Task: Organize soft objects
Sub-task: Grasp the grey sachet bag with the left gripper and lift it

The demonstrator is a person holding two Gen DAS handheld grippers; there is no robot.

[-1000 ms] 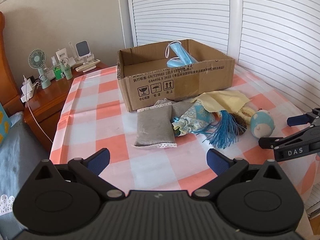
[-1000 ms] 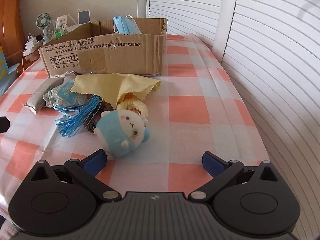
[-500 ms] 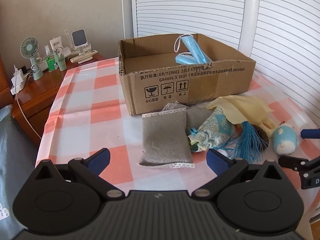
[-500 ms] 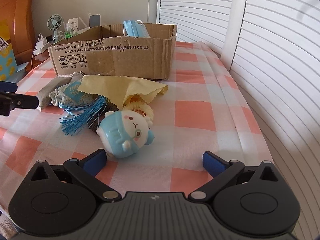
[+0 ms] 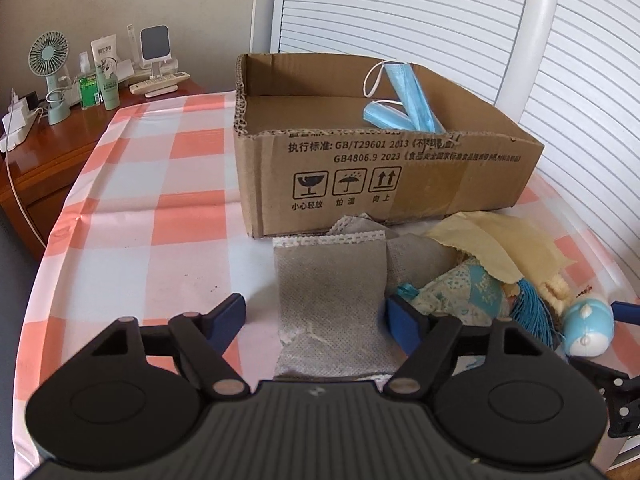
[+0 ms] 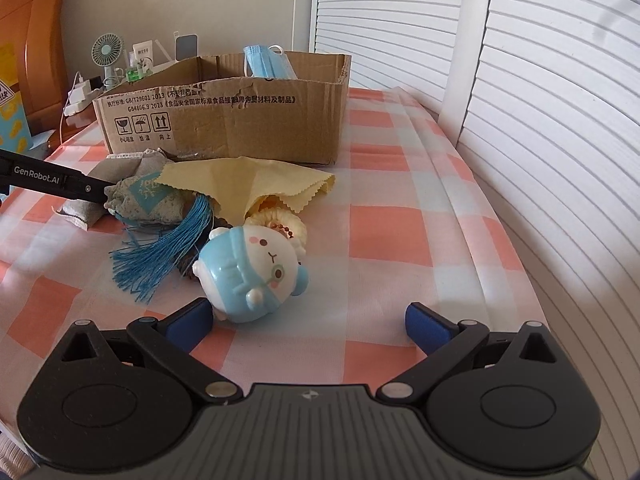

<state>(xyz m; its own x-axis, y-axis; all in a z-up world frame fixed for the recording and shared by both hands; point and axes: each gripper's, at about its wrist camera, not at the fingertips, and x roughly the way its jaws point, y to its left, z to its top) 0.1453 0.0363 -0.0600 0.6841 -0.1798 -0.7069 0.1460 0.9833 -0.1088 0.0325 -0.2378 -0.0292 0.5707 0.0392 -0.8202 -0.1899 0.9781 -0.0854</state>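
Observation:
A grey pouch (image 5: 332, 300) lies flat on the checked tablecloth (image 5: 160, 184) in front of the cardboard box (image 5: 380, 184). My left gripper (image 5: 316, 320) is low over it and its jaws are closing. The pouch lies between the pads, and the left pad still stands clear of its edge. To the right lie a patterned sachet (image 5: 460, 292), a blue tassel (image 5: 532, 312) and a yellow cloth (image 5: 500, 248). My right gripper (image 6: 308, 326) is open, just behind the blue plush toy (image 6: 252, 272). Blue face masks (image 6: 268, 62) lean inside the box (image 6: 240, 120).
A wooden bedside table (image 5: 48, 152) at the far left carries a small fan (image 5: 50, 68), bottles, a phone stand and a remote. White louvred doors (image 6: 540, 100) close off the back and right. The table edge falls away on the left and right.
My left gripper has come forward and down over the grey pouch, and its jaws have narrowed around it. The right gripper has stayed put behind the plush toy.

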